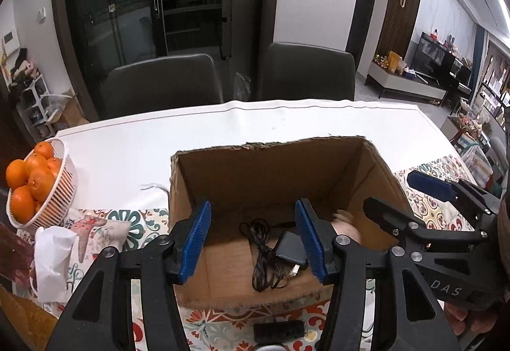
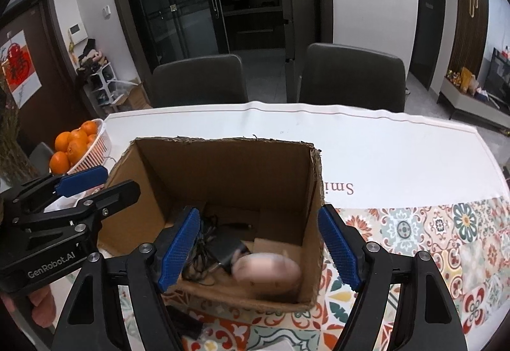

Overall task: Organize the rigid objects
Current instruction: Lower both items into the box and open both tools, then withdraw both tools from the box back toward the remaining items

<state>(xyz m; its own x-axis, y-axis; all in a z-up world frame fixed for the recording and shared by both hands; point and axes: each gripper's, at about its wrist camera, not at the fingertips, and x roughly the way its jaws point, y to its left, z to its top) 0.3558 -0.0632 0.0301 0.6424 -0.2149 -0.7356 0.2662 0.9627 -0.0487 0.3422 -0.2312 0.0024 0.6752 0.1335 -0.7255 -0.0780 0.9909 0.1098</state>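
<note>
An open cardboard box (image 1: 204,188) (image 2: 315,191) stands on the patterned tablecloth. Inside lie a black charger (image 1: 288,247) (image 2: 228,247) with its tangled cable (image 1: 263,258) and a pink rounded object (image 2: 267,268) (image 1: 347,228), blurred with motion, on the box floor. My left gripper (image 1: 253,204) (image 2: 121,178) hovers over the box's near left side, jaws apart with nothing between them. My right gripper (image 2: 258,214) (image 1: 389,190) hangs over the near right part, jaws wide apart and empty, with the pink object below. A small black device (image 1: 279,330) (image 2: 188,324) lies on the cloth in front of the box.
A white basket (image 1: 63,188) (image 2: 98,143) of oranges stands at the table's left edge, with crumpled white paper (image 1: 54,255) in front of it. Two dark chairs (image 1: 165,83) (image 1: 309,70) stand beyond the far edge. White cloth covers the far half of the table (image 1: 287,124).
</note>
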